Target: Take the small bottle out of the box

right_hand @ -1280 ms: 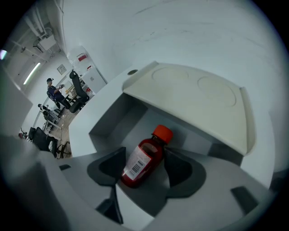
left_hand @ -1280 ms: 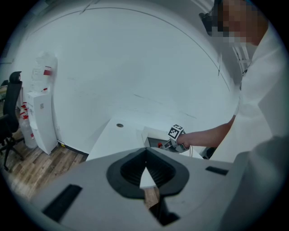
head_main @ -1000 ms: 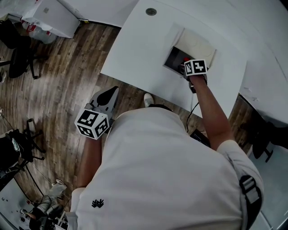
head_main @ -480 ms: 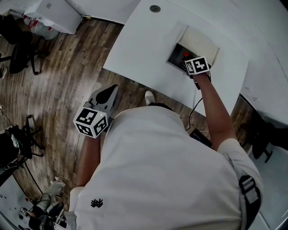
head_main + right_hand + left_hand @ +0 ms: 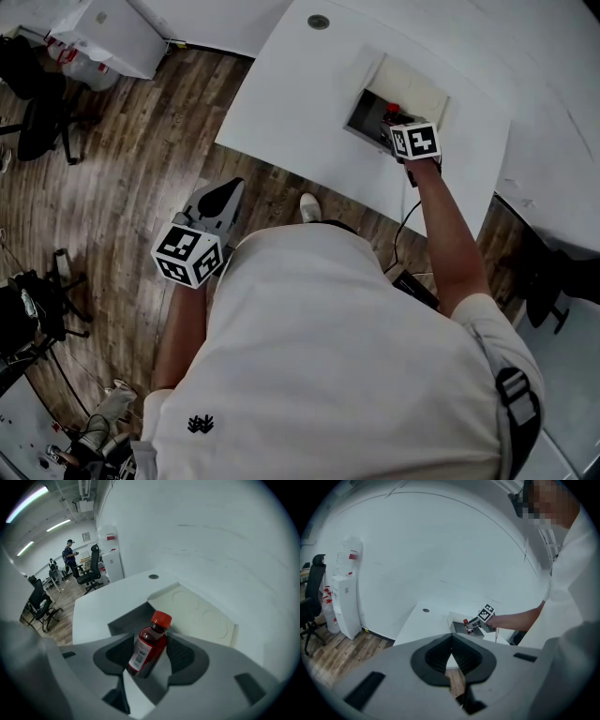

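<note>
**Bottle pinched over the open box**

Nearest the head camera is the person's white shirt (image 5: 328, 356), filling the lower frame. At the person's left side the left gripper (image 5: 225, 192) hangs over the wooden floor (image 5: 122, 169), well apart from the table. Its jaws are pressed together at the tips with nothing between them.

Farther out, the right arm reaches across the white table (image 5: 291, 103). The right gripper (image 5: 151, 638) pinches the small bottle (image 5: 149, 649). Its jaws have just been closing, and both pads now sit against the bottle's sides. The bottle is dark red with a red cap and a white label, and it tilts with the cap pointing away from the gripper.

The bottle is held over the dark inside of the box (image 5: 125, 616), whose pale lid lies folded back beyond it. Whether the bottle's base clears the rim cannot be told.

Past the box, a small round hole (image 5: 319, 22) marks the tabletop. A white cabinet (image 5: 103, 33) and office chairs (image 5: 42, 103) stand at the room's far edge.
</note>
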`<state>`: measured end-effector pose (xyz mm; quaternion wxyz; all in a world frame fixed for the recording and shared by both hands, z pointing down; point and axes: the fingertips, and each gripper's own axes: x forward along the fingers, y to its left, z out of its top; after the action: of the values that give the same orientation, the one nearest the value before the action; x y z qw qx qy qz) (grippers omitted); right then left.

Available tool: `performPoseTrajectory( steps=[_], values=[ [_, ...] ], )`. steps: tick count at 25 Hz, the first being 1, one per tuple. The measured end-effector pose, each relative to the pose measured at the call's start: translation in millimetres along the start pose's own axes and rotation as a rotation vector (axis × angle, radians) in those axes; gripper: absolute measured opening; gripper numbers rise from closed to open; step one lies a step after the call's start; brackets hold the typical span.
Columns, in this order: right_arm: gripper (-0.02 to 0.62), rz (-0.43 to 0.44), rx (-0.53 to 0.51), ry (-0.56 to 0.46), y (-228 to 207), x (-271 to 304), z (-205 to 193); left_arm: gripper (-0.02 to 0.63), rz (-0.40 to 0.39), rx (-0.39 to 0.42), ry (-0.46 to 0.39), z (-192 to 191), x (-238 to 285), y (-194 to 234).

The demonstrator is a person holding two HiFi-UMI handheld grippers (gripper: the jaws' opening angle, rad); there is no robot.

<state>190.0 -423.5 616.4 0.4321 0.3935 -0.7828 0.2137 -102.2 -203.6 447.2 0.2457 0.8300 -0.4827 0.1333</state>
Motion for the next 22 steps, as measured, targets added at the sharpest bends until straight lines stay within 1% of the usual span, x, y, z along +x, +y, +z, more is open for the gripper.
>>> performPoseTrajectory(
  steps=[6, 14, 22],
  values=[
    [0.219, -0.065, 0.017, -0.103, 1.5, -31.6, 9.8, 0.006, -0.019, 0.010, 0.001, -6.3, -14.7, -1.7],
    [0.218, -0.074, 0.019, -0.206, 23.9, -66.1, 20.1, 0.006, -0.046, 0.015, -0.003, -13.5, -30.9, -1.4],
    [0.215, -0.065, 0.006, -0.286, 69.9, -107.3, 28.7, 0.006, -0.094, 0.033, -0.004, -23.3, -49.9, -5.2]
  ],
)
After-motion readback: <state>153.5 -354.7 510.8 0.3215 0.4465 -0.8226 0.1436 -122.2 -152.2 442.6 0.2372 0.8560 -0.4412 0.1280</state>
